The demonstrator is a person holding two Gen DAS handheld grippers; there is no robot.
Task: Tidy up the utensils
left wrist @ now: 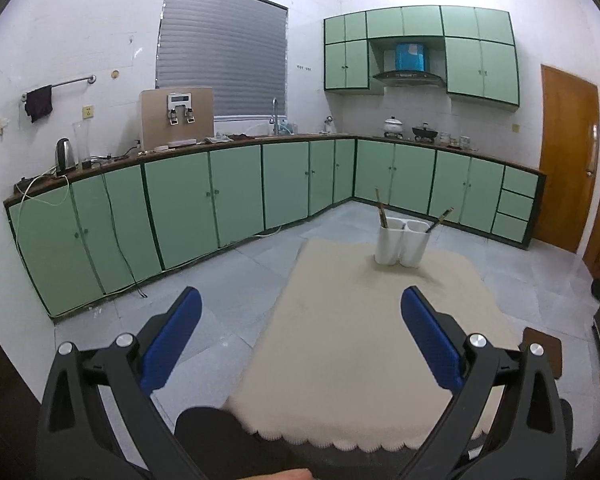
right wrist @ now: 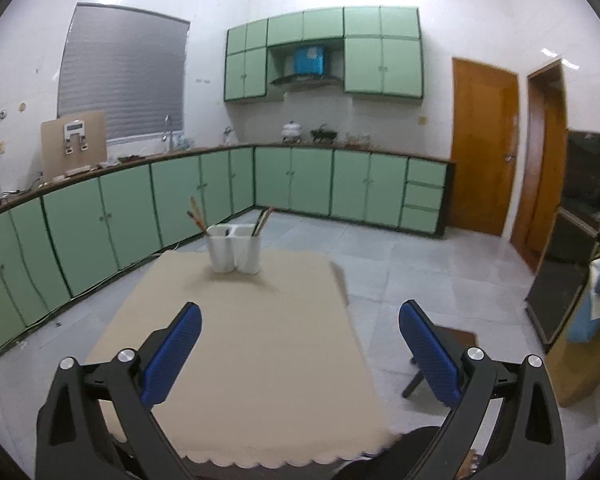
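Left gripper (left wrist: pixel 300 334): jaws spread wide, nothing between the blue pads (left wrist: pixel 172 344). It hangs above the near half of the table, aimed toward the far end. Right gripper (right wrist: pixel 300 336): likewise spread wide and empty, above the near edge of the same table.

Table (right wrist: pixel 260 360): covered by a beige cloth with a scalloped near hem. No loose utensils are visible on the cloth in either view.

Holder (right wrist: pixel 234 249): white, two joined compartments, upright at the far end of the table, well apart from both grippers. Sticks in left compartment (right wrist: pixel 196 214): long axis near vertical, tops tilted left and away from centre. Sticks in right compartment (right wrist: pixel 263 218): tops tilted right. They look like chopsticks or thin-handled utensils; too small to tell which.

Judgement: the task appears at or near its end, since everything visible already stands in the holder and both grippers are free. If any step remains, it calls for a forward reach to the holder and a narrow pinch on a stick's upper end, lifting along its axis to avoid tipping the holder.
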